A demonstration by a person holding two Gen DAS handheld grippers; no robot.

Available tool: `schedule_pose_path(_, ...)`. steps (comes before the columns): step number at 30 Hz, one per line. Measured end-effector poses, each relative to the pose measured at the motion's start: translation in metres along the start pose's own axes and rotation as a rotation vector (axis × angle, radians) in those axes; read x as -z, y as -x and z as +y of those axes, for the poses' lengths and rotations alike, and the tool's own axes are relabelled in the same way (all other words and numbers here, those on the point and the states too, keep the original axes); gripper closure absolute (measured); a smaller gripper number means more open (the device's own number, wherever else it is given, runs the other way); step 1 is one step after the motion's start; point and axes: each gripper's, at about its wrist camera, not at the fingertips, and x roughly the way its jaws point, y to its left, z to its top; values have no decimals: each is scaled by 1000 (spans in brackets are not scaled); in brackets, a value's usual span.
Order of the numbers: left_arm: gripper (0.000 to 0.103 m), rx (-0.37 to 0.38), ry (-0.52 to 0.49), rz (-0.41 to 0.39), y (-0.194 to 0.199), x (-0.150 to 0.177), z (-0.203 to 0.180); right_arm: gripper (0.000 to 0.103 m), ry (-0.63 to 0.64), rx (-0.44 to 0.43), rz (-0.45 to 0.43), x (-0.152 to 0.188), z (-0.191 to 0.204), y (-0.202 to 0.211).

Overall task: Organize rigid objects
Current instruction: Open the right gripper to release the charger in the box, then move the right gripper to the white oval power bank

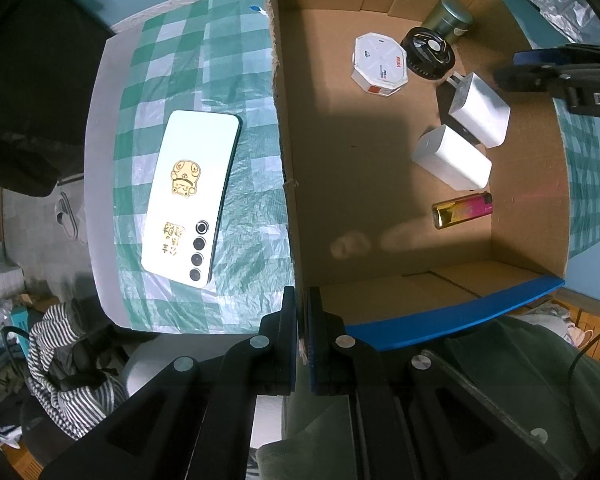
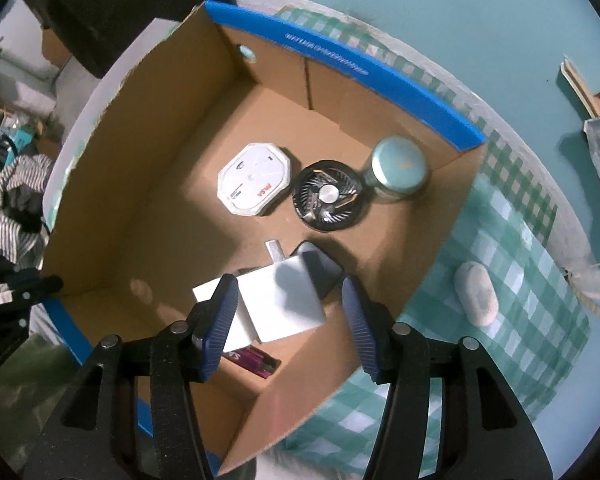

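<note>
The white smartphone with gold stickers on its back (image 1: 192, 196) lies flat on the green-and-white checked cloth of the counter (image 1: 240, 80), just outside the wall of the open brown cardboard box with blue edge strips (image 1: 286, 128). Its long axis runs roughly parallel to that wall, with the row of camera lenses at the end nearer the left tongs (image 1: 302, 340). Those tongs are clenched, their dark pads pressed together; they appear to pinch the box's near rim, though the contact itself is hard to make out. Taken from the box, the phone lies on the left tongs' side, so the left hand is judged the nearer one for it.

On the opposite side of the box, a white oval pebble-shaped case (image 2: 476, 298) rests on the same cloth, near the wall and off to the right of the right tongs (image 2: 290, 300). These tongs are released, their blue ribbed pads standing apart above a white charger cube (image 2: 288, 300) that lies free on the box floor, clear of the pads.

Deeper in the box sit a second white block (image 1: 452, 156), a pink-and-gold lighter (image 1: 462, 210), an octagonal white carton (image 2: 256, 178), a black round fan (image 2: 328, 196) and a green metal tin (image 2: 398, 168). The phone and the oval case look like the pieces left outside.
</note>
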Motion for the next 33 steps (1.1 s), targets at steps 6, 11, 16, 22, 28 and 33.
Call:
schedule_pose_path(6, 99, 0, 0, 0, 0, 0, 0, 43, -9, 10, -41, 7, -12, 24)
schedule_pose_path(11, 99, -2, -1, -1, 1, -1, 0, 43, -7, 30, -60, 13, -23, 38)
schedule_pose_path(16, 99, -4, 0, -2, 1, -2, -1, 43, -24, 47, -61, 22, -40, 43)
schedule_pose_path(22, 99, -8, 3, -2, 2, -2, -2, 43, -59, 57, -57, 30, -65, 44)
schedule_pose_path(28, 99, -10, 6, -1, 2, -1, -1, 43, -89, 65, -40, 38, -87, 37)
schedule_pose_path(33, 99, -14, 14, 0, 3, -2, -1, 43, -95, 68, -23, 44, -106, 27)
